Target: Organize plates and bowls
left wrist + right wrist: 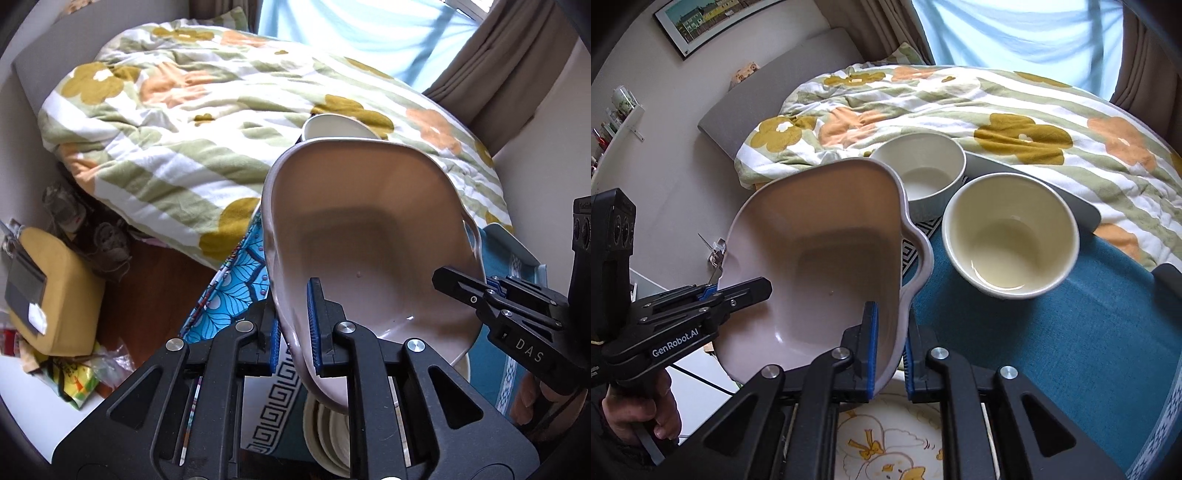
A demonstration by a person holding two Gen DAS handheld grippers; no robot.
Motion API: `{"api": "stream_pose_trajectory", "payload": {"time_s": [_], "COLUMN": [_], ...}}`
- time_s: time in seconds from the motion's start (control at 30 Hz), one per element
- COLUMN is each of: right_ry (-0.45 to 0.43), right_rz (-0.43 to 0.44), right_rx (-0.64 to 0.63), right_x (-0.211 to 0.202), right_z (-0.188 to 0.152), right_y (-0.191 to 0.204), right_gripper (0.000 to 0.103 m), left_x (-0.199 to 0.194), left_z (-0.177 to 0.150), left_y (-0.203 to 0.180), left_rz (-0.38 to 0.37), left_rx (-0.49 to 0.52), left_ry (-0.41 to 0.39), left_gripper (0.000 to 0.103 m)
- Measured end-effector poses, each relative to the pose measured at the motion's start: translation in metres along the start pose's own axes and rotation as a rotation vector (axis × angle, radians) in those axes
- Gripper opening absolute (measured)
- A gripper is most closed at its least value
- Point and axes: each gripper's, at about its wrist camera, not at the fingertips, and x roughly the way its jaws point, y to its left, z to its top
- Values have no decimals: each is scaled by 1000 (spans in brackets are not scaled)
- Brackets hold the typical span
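Bedroom clutter frames the scene: a bed under a flowered quilt (960, 110) lies beyond both tongs, with a curtained window behind it. Nearer, a blue cloth (1052, 350) covers the counter. Both tongs grip one pale pink dish (820, 266), lifted and tilted above the cloth. The left tongs (295, 325) are clenched on its rim at one side, one pad inside the dish and one outside; the right tongs (888, 350) pinch the opposite rim the same way. Ahead and to the right of the right tongs stand two white bowls, the near bowl (1010, 236) on the cloth, the far bowl (923, 166) behind it by the quilt. Directly under the right tongs lies a plate (886, 443) with a cartoon print.
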Motion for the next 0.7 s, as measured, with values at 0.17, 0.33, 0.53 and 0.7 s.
{"api": "stream_pose_trajectory", "payload": {"time_s": [0.17,0.33,0.53,0.7], "right_ry": [-74,-133,-151,-144], "right_rz": [-3,-81,-181,-267], "right_rx": [45,103,239,365], "right_x": [-60,-122,-174,-199], "right_z": [-25,-66,-130,-184], "right_y": [-15,-39,-95,-148], "right_gripper": [11,11,11,11], "left_x": [-43,-58,-45,-7], "left_z": [-17,-46,-90,-119], "left_y": [-52,-119,-206,-264], "left_rz": [-29,-95,-195,-285], "left_rx": [63,149,266,328], "left_ry": [-49,-43,26,132], "left_gripper": [11,11,11,11]}}
